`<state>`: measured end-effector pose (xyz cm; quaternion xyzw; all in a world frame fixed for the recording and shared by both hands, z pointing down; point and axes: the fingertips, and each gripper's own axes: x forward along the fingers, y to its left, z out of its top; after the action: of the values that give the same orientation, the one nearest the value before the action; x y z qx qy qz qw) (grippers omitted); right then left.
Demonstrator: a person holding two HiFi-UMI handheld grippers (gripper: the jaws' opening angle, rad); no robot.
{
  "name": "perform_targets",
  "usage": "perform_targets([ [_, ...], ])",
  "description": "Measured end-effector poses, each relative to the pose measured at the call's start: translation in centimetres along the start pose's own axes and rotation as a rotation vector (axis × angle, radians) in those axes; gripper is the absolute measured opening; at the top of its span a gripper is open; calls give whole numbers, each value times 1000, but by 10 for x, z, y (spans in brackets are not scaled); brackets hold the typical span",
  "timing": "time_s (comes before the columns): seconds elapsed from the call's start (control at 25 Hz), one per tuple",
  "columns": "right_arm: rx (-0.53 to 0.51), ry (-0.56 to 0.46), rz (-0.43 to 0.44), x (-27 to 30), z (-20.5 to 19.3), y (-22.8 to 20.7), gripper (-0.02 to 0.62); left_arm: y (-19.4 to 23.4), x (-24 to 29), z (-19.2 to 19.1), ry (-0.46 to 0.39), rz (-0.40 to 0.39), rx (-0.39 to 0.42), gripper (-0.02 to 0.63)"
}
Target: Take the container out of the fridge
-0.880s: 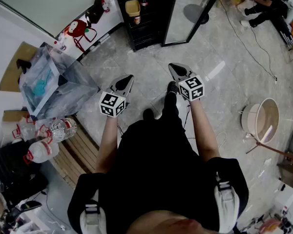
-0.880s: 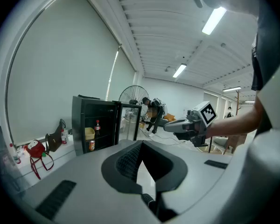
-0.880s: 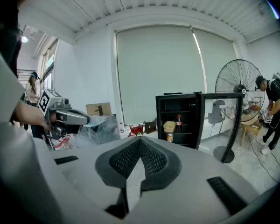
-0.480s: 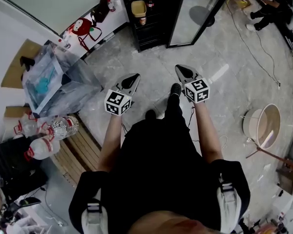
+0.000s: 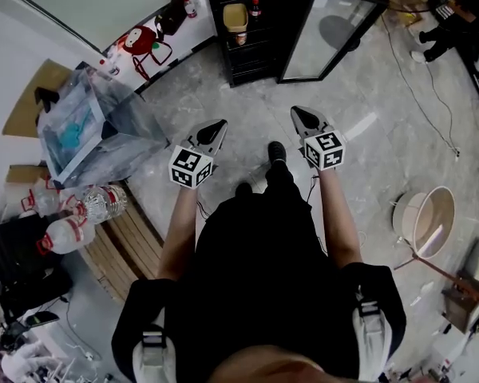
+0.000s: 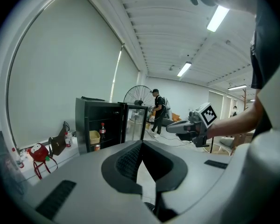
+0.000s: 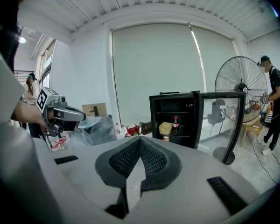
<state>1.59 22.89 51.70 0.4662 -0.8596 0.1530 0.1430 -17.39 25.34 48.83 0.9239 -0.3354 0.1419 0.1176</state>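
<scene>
A black fridge (image 5: 251,54) stands at the far side of the floor with its glass door (image 5: 329,34) swung open. On a shelf inside sits the pale yellow container (image 5: 236,16), also visible in the left gripper view (image 6: 94,136) and the right gripper view (image 7: 165,128). A cola bottle (image 5: 255,8) stands beside it, and a can (image 5: 241,37) sits on the shelf below. My left gripper (image 5: 211,132) and right gripper (image 5: 302,116) are held out side by side, well short of the fridge. Both are shut and empty, with the jaws meeting at the tips (image 6: 142,142) (image 7: 140,138).
A clear plastic bin (image 5: 80,130) and water bottles (image 5: 88,206) lie at the left, by a wooden pallet (image 5: 132,254). A red bag (image 5: 140,42) leans on the wall. A basin (image 5: 427,214) sits at the right. A standing fan (image 7: 238,83) and a person (image 7: 273,101) are beyond the door.
The fridge has drifted right and slightly down in the head view as the person steps. Both grippers have kept side by side and shut.
</scene>
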Motion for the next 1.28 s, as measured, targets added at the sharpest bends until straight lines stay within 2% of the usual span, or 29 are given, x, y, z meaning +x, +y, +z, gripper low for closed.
perform_targets([
  [0.28,9,2,28,33,17,-48,-3,26,36,24,7,50,-5,17],
  [0.64,68,15,8,47,19,-128,-3,45,86,38,37,100,-25,17],
  [0.96,79,46,45,72,26,-184,-3,51,129,44,66,145,-69,17],
  [1.28,77,63,105,98,30,-218,-3,61,160,55,71,206,-83,17],
])
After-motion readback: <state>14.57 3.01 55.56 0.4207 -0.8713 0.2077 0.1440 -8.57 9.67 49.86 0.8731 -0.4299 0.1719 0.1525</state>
